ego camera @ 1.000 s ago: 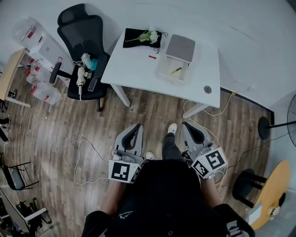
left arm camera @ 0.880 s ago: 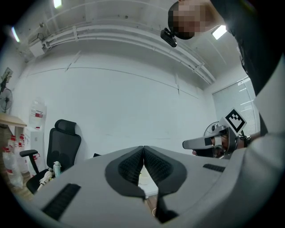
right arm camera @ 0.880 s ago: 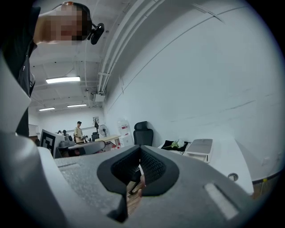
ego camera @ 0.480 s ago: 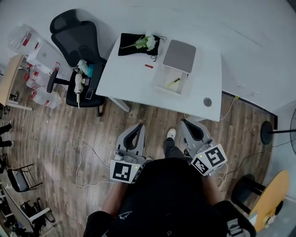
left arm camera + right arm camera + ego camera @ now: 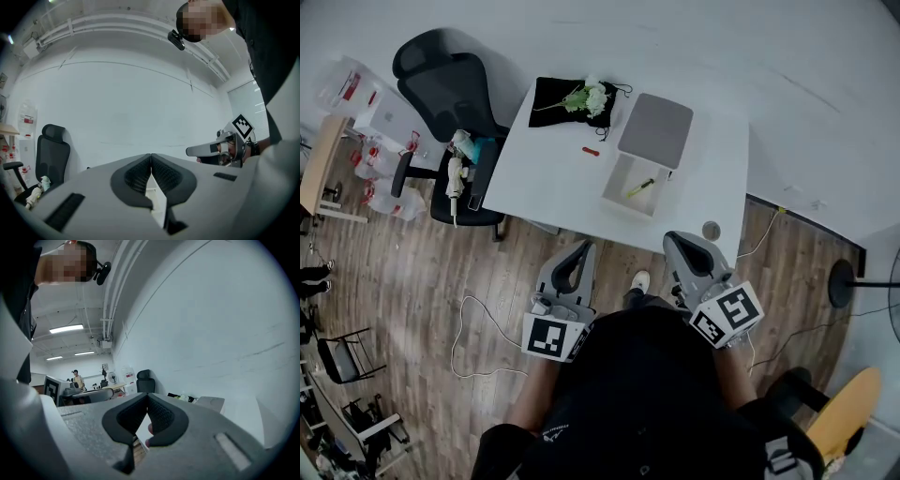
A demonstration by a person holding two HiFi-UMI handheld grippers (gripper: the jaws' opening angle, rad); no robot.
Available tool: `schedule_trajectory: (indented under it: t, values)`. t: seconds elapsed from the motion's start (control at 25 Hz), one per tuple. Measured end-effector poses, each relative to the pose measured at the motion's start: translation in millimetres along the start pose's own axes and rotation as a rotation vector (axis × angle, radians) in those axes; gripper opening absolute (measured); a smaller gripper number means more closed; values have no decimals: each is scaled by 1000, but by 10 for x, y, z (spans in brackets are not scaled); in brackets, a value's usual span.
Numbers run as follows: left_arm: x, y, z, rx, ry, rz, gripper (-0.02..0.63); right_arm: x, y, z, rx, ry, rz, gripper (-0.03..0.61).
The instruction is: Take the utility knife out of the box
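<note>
Chair [image 5: 441, 80]: black office chair at the worktop's left end, with small things lying on its seat (too small to name).
Worktop [image 5: 539, 178]: white, standing on a wood-plank floor, against a pale wall.
Left claw [image 5: 584, 246]: held level over the floor, just short of the worktop's near edge; its own view shows the jaws pressed together with nothing between them [image 5: 150, 154].
Black cloth [image 5: 558, 98]: at the far left corner of the worktop, with a sprig of white flowers on it.
Red piece [image 5: 592, 150]: small, alone on the bare top between cloth and box.
Box [image 5: 666, 197]: open, white inside, right of middle.
Utility knife [image 5: 640, 187]: yellow-green, lying aslant inside the box.
Lid [image 5: 654, 131]: grey, just behind the box, touching it.
Right claw [image 5: 673, 236]: at the worktop's near edge, jaws closed tip to tip and holding nothing [image 5: 146, 394].
</note>
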State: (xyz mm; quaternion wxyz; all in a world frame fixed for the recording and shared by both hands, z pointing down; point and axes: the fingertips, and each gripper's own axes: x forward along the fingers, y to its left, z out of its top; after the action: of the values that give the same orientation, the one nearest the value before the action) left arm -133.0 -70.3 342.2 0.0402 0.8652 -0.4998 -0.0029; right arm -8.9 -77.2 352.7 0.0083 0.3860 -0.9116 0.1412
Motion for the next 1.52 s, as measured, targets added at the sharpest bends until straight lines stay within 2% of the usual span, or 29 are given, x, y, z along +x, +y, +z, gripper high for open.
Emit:
schedule_trajectory:
  t: [0.32,0.56,0.8,1.0,1.2,1.52]
  values:
    - [510,-21,-45,4,14,20,5,89,-422,183,-37,9,42,5]
    - [780,-26,-168,38,67,-27,5,34,-608,190,-20,5,-11,5]
    - [1106,3,-353,43,118,-110,6,14,-810,221,-13,-7,-100,5]
    - [1397,62,-636,43,199,-215,5,81,-978,249,21,-10,-207,5]
    - [1727,144,-855,68,267,-279,6,230,-1074,272,45,-9,-272,5]
    - [2127,283,-1489,122,470,-379,6,356,-1191,232,69,-2,-383,5]
